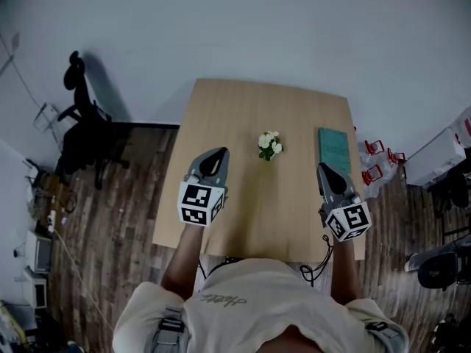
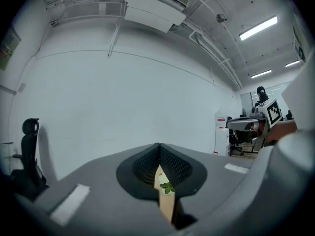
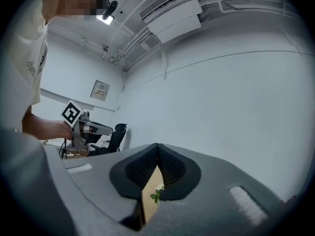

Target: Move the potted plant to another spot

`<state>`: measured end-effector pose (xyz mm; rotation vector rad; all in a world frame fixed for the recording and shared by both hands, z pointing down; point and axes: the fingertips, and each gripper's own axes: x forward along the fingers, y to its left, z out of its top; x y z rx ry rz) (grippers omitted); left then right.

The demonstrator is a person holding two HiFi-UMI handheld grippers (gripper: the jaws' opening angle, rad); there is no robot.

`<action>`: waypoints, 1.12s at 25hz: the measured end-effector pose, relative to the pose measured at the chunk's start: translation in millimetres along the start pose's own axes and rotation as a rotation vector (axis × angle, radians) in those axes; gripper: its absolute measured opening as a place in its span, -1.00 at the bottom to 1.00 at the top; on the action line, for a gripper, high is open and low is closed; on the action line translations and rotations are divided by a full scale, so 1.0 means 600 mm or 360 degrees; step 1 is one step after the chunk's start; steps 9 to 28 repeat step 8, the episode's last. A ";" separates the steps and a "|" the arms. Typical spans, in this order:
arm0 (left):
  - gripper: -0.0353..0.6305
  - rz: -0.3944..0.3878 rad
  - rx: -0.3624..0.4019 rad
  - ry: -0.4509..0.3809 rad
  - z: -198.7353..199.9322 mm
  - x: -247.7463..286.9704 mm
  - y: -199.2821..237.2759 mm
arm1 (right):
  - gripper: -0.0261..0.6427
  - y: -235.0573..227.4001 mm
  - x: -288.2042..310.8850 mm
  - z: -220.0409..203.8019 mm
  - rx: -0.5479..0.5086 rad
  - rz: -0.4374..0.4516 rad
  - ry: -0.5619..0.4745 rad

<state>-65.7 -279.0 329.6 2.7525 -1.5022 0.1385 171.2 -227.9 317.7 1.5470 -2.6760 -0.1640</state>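
A small potted plant (image 1: 269,145) with white flowers and green leaves stands near the middle of the wooden table (image 1: 221,116). My left gripper (image 1: 218,153) hovers over the table to the plant's left, shut and empty. My right gripper (image 1: 326,170) hovers to the plant's right, also shut on nothing. Both point away from me, level, with the plant ahead and between them. In the left gripper view the plant (image 2: 164,185) shows through the slit under the closed left gripper (image 2: 159,145). In the right gripper view the plant (image 3: 157,193) shows the same way below the right gripper (image 3: 157,145).
A teal book (image 1: 335,150) lies on the table just beyond the right gripper. A black office chair (image 1: 81,123) stands on the plank floor at the left. Clear bins and a white box (image 1: 438,155) sit to the table's right. A white wall runs behind the table.
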 end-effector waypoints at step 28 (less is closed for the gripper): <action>-0.85 0.0003 -0.0048 0.0030 -0.029 0.003 0.013 | -0.92 0.010 0.009 -0.012 -0.0026 0.0008 0.0030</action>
